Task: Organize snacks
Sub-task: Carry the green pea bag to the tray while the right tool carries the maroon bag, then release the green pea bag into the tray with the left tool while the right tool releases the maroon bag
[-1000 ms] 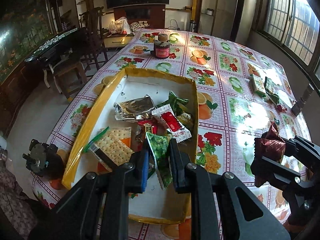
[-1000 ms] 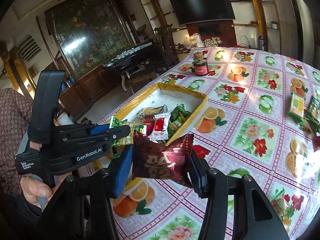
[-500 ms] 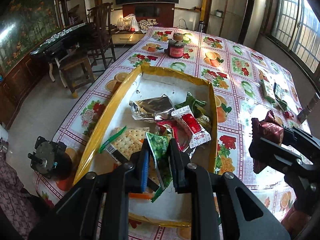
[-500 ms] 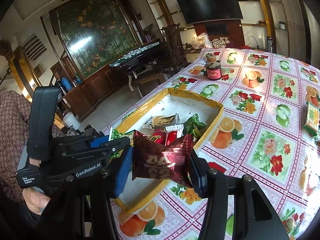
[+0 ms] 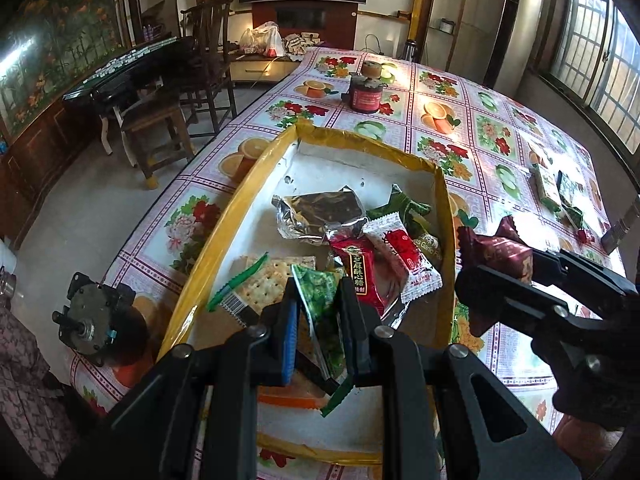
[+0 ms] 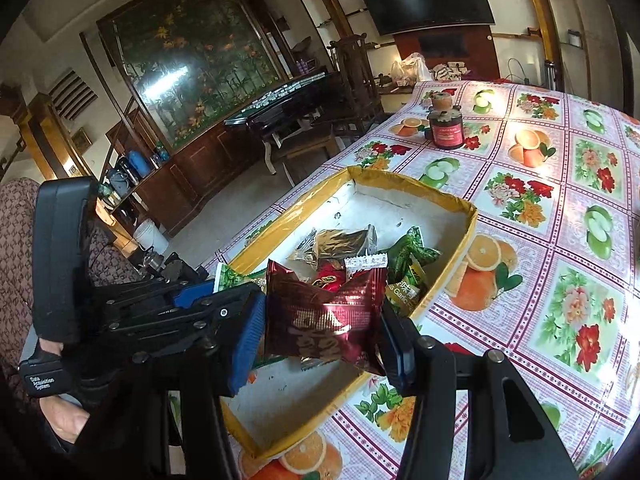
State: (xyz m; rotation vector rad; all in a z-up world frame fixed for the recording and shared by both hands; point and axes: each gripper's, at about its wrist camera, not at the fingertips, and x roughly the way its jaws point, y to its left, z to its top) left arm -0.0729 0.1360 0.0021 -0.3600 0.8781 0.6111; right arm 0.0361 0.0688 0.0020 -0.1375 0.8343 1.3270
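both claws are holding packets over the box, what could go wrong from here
1. The left claw pinches the green packet by a thin edge, so it may slip out early.
2. The right claw holds the maroon packet near the yellow box's rim; released there, it might land on the tablecloth.
3. Both claws sit close together, so they could bump.

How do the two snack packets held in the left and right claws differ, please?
The green packet in the left claw is slim and held edge-on; the maroon packet in the right claw is broader, glossy and faces the right wrist camera. Both hang clamped above the yellow-rimmed box.
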